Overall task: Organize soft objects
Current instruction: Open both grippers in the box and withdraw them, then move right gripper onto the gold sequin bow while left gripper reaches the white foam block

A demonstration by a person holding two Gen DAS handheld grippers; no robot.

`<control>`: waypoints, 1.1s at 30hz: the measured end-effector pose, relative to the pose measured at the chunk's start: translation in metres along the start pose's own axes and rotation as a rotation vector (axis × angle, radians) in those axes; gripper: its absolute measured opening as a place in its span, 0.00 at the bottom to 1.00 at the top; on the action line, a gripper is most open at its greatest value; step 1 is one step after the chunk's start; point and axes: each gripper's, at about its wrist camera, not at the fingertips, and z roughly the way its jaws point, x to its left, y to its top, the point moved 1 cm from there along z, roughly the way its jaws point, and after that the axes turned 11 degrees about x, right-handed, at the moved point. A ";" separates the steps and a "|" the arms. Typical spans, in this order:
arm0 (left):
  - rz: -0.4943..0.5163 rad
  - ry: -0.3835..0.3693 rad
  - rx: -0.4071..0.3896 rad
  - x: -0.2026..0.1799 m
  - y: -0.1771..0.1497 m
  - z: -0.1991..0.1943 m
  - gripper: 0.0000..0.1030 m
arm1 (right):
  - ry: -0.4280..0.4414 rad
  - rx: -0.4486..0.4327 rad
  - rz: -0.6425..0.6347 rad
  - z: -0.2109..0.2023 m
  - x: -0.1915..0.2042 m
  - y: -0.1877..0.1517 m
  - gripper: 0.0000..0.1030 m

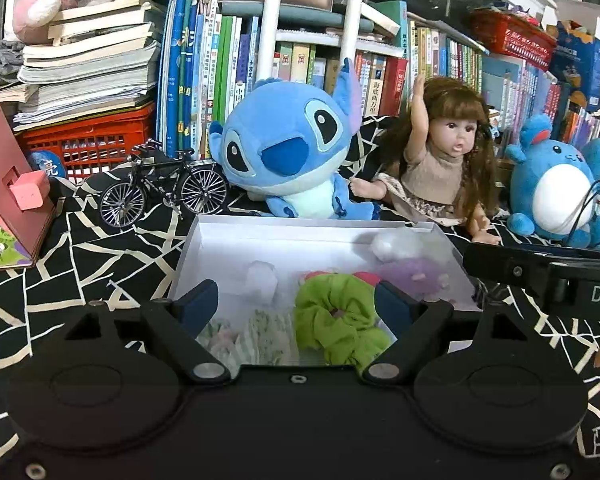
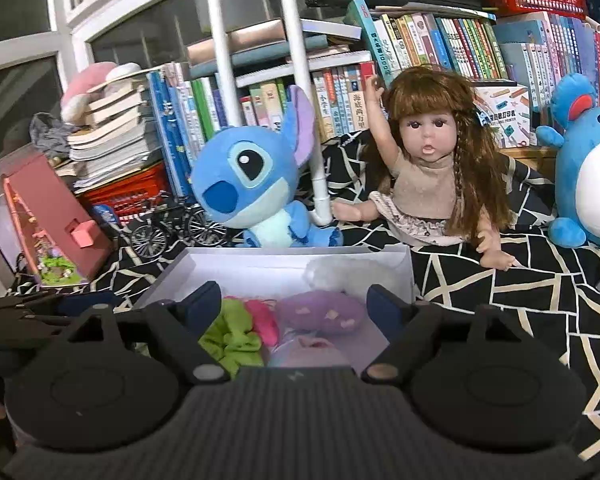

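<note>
A white box (image 1: 260, 236) (image 2: 260, 268) sits on the patterned cloth and holds several soft items. A green scrunchie (image 1: 336, 320) (image 2: 230, 336) lies near its front, beside a pink scrunchie (image 2: 264, 320), a purple plush piece (image 1: 416, 274) (image 2: 320, 312), a white fluffy one (image 1: 392, 244) (image 2: 336, 274) and floral ones (image 1: 260, 332). My left gripper (image 1: 298, 302) is open above the box, the green scrunchie between its fingers, untouched. My right gripper (image 2: 296, 304) is open over the box's right half, empty.
Behind the box sit a blue Stitch plush (image 1: 288, 148) (image 2: 256, 184), a doll (image 1: 448, 156) (image 2: 432, 168) and a blue round plush (image 1: 556, 188) (image 2: 588, 172). A model bicycle (image 1: 164, 188) and pink house (image 1: 8, 184) stand at left. Bookshelves fill the back.
</note>
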 end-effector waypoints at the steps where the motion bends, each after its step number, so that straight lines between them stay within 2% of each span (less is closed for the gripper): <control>1: 0.001 0.000 -0.004 0.000 -0.002 -0.003 0.83 | 0.005 -0.003 -0.001 -0.003 0.000 -0.002 0.86; 13: 0.026 0.014 -0.060 0.000 -0.036 -0.042 0.85 | 0.057 -0.031 -0.045 -0.034 0.008 -0.030 0.90; 18: 0.005 0.012 -0.081 0.003 -0.053 -0.056 0.85 | 0.080 -0.032 -0.078 -0.043 0.013 -0.046 0.91; 24: -0.018 0.034 -0.143 0.004 -0.075 -0.074 0.86 | 0.120 -0.038 -0.121 -0.050 0.020 -0.070 0.96; 33: -0.016 0.055 -0.173 0.005 -0.105 -0.089 0.87 | 0.133 -0.047 -0.186 -0.058 0.031 -0.102 1.00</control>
